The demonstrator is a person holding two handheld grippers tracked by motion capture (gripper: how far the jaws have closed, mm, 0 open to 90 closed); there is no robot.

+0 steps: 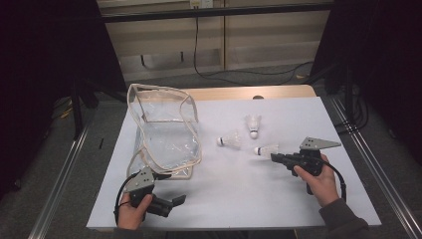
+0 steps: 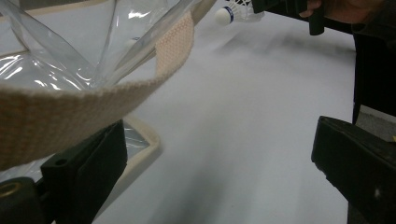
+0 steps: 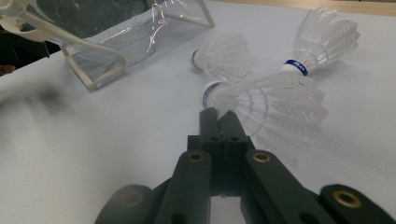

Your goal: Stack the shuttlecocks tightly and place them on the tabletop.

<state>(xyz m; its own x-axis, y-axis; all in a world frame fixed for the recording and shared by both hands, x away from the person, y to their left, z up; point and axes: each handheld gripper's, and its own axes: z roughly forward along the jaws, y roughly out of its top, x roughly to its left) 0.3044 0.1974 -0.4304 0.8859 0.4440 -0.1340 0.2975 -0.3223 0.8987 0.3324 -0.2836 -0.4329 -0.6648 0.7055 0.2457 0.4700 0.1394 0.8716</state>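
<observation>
Three white shuttlecocks lie on the white table top (image 1: 239, 199): one at the back (image 1: 254, 124), one in the middle (image 1: 230, 140), one nearest my right gripper (image 1: 266, 149). My right gripper (image 1: 274, 157) is shut, its tips (image 3: 218, 114) against the feather skirt of the nearest shuttlecock (image 3: 271, 107), just behind its cork. I cannot tell whether a feather is pinched. A clear plastic bag with beige trim (image 1: 164, 129) stands open at the left. My left gripper (image 1: 174, 205) stands open just in front of it; the bag's beige strap (image 2: 70, 112) crosses above its left jaw.
The table's front edge runs just below my left hand. A wooden strip shows at the table's back edge (image 1: 239, 92). Dark curtains and metal rails flank the table, and a cable trails on the floor behind.
</observation>
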